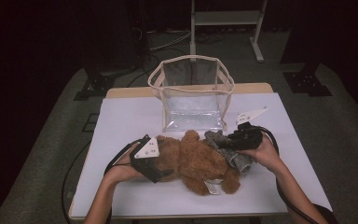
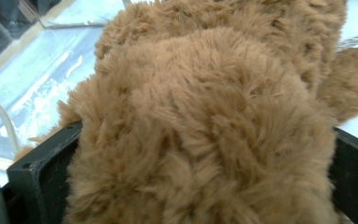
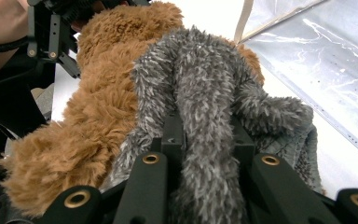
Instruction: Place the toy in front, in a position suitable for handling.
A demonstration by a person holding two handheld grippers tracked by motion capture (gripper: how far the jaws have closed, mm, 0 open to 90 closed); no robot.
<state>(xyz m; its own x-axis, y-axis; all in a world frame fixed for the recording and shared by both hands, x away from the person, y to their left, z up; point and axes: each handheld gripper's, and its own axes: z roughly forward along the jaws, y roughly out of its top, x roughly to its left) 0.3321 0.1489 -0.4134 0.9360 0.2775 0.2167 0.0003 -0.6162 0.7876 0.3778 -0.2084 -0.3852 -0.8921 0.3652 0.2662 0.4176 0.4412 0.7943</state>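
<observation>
Both toys lie on the bench (image 1: 121, 116), near the clear bag (image 1: 192, 93), not yet bagged. Left hand-held gripper (image 1: 161, 173) gapes wide around the brown bear (image 1: 200, 161). Right hand-held gripper (image 1: 223, 143) clamps the grey plush (image 3: 205, 107).

White-covered table (image 1: 130, 116): clear bag (image 1: 193, 93) was stood upright at rear; brown teddy bear (image 1: 196, 161) and grey plush (image 1: 230, 147) were laid in front.
</observation>
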